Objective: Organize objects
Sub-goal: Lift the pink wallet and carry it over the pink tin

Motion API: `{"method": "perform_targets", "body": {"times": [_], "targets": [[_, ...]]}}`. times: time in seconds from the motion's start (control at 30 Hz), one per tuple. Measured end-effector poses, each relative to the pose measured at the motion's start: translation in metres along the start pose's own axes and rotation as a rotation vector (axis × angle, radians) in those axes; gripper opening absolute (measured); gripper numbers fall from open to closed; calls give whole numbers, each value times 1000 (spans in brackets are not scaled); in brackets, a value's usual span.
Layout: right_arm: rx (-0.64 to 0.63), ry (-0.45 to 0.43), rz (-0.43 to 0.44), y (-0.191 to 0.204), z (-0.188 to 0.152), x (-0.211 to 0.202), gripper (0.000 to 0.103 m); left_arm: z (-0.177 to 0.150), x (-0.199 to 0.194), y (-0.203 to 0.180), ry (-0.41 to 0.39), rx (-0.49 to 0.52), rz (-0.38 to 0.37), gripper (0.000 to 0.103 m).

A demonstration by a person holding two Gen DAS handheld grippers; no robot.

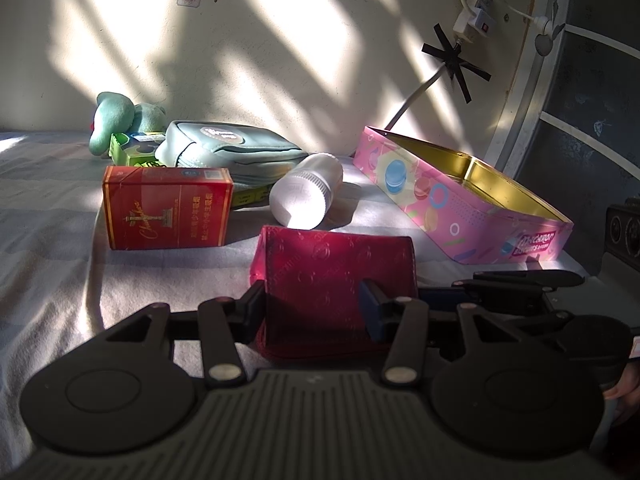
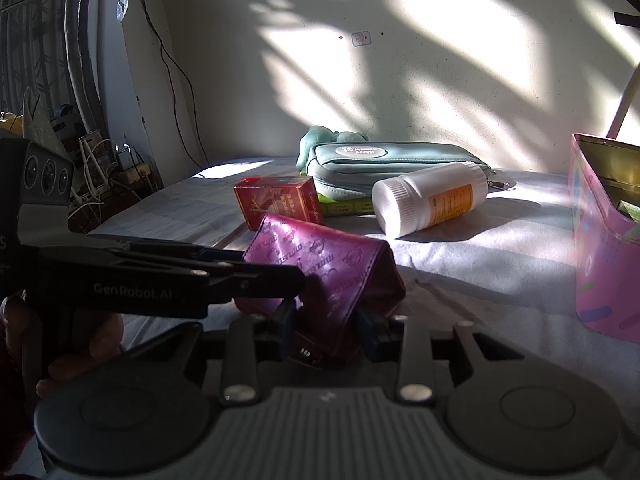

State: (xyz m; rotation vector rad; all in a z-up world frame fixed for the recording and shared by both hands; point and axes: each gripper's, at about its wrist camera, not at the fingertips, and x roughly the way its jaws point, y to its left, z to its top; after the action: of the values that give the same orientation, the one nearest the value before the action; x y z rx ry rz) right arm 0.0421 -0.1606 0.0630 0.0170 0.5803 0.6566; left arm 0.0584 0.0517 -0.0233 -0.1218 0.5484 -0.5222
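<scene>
A dark red wallet [image 1: 336,276] stands folded like a tent on the bed sheet. My left gripper [image 1: 316,312] is shut on its near end. My right gripper [image 2: 330,328] is shut on another end of the same wallet [image 2: 320,264]; the left gripper's fingers [image 2: 256,276] reach it from the left in the right wrist view. An open pink tin [image 1: 460,204] with a gold inside lies at the right; it also shows in the right wrist view [image 2: 600,248]. A white pill bottle [image 1: 308,192] lies on its side beyond the wallet.
A red cigarette box [image 1: 166,208], a teal pouch [image 1: 228,152], a green box [image 1: 130,148] and a teal plush toy [image 1: 116,120] sit at the back left. The wall is right behind them. Cables and a power strip [image 2: 108,168] lie off the bed's left edge.
</scene>
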Motion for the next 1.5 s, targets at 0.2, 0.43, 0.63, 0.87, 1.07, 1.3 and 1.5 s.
{"method": "perform_targets", "body": {"times": [0.2,0.43,0.63,0.87,1.07,1.3,1.5], "targets": [[0,-53,5,-1,4,-13,31,12,-9,-10,-20,3,5,52],[-38,-153,-50,-8,16,-44,31,38,-9,-45,-67,86,-9,52],[-16,-240,-141,-39,27,-76,31,67,15,-90,-94,164,-55,52],[42,-309,-279,-96,31,-111,31,93,64,-152,-90,229,-134,52],[96,-307,-370,-148,26,-125,31,98,111,-187,-55,254,-176,50],[193,-293,-490,-186,13,-110,49,97,153,-195,32,238,-83,60],[221,-341,-488,-188,3,-118,48,91,135,-187,33,207,-54,60]]}}
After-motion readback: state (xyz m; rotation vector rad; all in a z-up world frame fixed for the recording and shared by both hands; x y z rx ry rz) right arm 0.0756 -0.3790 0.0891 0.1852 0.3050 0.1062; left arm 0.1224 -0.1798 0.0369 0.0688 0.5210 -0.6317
